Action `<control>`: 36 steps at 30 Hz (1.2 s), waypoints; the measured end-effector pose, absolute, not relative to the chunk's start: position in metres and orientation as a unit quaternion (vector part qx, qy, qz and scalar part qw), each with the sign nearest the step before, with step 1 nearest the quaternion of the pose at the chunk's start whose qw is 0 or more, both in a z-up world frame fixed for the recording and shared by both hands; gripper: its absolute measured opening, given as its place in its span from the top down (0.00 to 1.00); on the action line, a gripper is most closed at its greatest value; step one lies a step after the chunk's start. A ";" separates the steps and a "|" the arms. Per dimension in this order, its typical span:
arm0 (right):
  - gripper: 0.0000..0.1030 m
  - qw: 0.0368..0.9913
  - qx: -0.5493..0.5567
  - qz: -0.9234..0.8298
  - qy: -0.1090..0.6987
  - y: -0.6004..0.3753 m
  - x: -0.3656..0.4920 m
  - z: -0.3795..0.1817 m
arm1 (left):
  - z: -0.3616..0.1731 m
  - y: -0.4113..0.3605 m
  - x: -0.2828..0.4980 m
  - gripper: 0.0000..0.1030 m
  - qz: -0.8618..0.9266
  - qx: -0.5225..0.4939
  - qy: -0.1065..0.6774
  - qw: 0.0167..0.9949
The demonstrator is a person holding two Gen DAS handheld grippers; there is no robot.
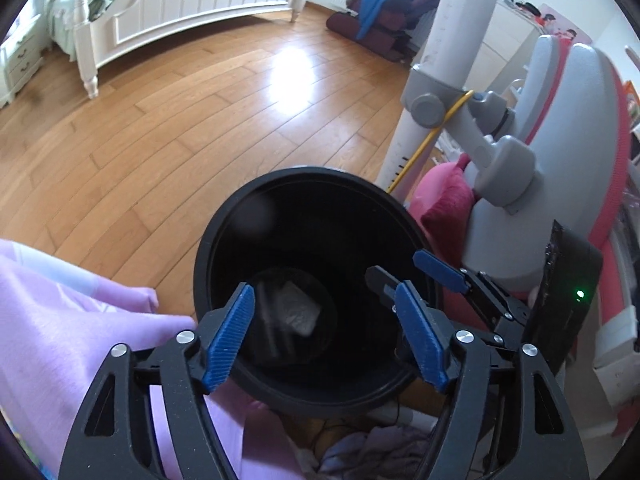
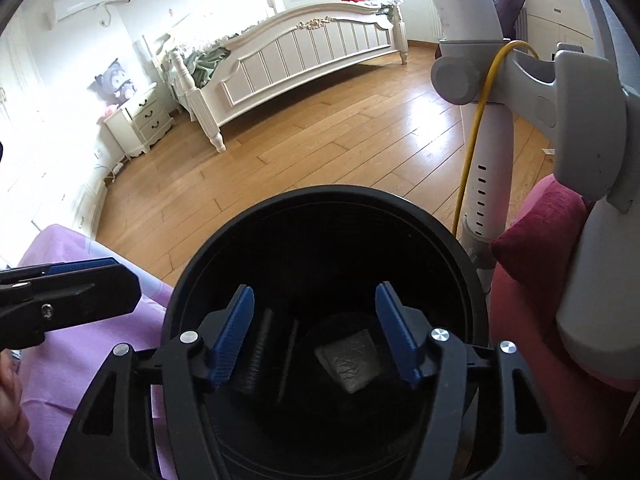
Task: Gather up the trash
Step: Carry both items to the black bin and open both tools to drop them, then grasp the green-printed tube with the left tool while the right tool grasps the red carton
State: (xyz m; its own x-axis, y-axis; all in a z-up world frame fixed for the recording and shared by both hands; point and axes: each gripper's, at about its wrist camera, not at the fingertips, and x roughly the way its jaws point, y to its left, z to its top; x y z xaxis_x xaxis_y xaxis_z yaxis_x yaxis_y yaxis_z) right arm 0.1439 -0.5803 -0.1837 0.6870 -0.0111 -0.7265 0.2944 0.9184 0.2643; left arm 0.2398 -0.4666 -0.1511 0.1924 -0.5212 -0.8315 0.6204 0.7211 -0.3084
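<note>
Round black plastic bin: on the plank wooden floor, directly below both grippers
Crumpled grey paper scrap: at the bottom inside the bin
Left gripper: above the bin mouth, jaws apart, nothing between them
Right gripper: above the bin mouth, jaws apart, just right of the left gripper
Lilac cloth: left of the bin, touching its wall
Grey-and-white chair post: right of the bin, behind a dark red cushion
White panelled bed frame: across the floor, well behind the bin
White bedside cabinet: left of the bed
</note>
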 end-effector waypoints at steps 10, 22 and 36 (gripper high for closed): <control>0.34 0.922 0.154 0.023 0.354 -0.498 0.156 -0.121 | -0.069 -0.348 0.199 0.19 -0.354 -0.013 0.441 0.825; 0.34 0.900 -0.028 0.225 0.371 -0.304 0.211 -0.056 | -0.028 -0.067 0.186 0.19 -0.156 -0.025 0.378 0.912; 0.35 0.774 -0.296 0.378 0.412 -0.129 0.297 -0.086 | -0.088 0.053 0.243 0.45 -0.153 0.063 0.457 0.874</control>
State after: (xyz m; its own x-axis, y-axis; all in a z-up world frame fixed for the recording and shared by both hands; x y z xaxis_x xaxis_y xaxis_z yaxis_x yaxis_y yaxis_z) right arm 0.2973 -0.1288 -0.0858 0.3743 0.3413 -0.8622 -0.8295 0.5388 -0.1468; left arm 0.2429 0.0530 -0.0878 0.5349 -0.2087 -0.8188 0.3248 0.9454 -0.0288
